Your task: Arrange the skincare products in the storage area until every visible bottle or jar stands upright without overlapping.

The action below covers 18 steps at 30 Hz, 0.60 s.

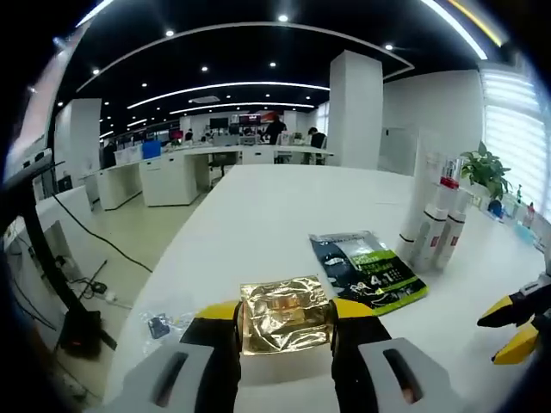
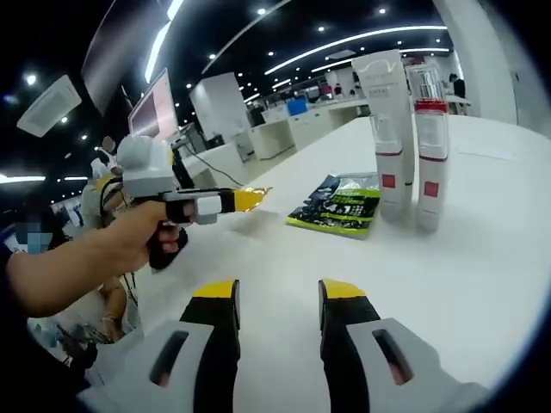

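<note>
Clamping a crinkled gold-foil box [image 1: 285,325], the left gripper [image 1: 285,331] holds it above the white table [image 1: 258,215], beside the dark-green sachet [image 1: 366,268]; upright red-banded white bottles [image 2: 406,142] stand beyond. Right gripper [image 2: 275,301] hovers, jaws parted, empty.

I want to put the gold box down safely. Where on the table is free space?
Bare table lies ahead of the right claw, before the bottles. Crowded: around the sachet and bottles.

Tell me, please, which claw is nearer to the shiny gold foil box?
Left: the left claw is shut on the shiny gold foil box. The right claw hangs open, apart from it, above the white table.
</note>
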Available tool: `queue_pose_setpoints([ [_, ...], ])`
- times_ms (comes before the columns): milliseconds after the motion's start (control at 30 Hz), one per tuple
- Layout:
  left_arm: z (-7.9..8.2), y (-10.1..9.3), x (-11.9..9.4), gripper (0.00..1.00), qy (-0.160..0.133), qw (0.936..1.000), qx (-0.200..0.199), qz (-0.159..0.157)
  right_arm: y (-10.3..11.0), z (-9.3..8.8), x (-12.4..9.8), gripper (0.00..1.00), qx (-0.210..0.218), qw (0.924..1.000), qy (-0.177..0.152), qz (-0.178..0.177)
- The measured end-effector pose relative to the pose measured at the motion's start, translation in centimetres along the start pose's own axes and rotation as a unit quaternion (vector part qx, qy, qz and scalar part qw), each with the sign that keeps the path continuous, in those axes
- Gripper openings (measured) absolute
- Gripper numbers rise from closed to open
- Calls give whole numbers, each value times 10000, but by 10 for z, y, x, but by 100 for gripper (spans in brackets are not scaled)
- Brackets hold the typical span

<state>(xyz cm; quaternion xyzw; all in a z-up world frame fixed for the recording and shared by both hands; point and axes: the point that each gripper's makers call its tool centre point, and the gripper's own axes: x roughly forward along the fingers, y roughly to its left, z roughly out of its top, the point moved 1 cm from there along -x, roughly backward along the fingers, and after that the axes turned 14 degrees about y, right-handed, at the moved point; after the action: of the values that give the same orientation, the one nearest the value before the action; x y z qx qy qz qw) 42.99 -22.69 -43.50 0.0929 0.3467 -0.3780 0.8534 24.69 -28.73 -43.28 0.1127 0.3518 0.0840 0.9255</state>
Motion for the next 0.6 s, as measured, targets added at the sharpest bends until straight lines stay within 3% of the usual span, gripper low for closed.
queue_pose_setpoints([
  [367, 38, -1, 47, 40, 127, 9999, 105, -14, -10, -7, -11, 36, -95, 9998, 66, -189],
  [600, 48, -2, 71, 40, 212, 9994, 258, 32, -15, -8, -15, 37, -156, 9996, 69, -226],
])
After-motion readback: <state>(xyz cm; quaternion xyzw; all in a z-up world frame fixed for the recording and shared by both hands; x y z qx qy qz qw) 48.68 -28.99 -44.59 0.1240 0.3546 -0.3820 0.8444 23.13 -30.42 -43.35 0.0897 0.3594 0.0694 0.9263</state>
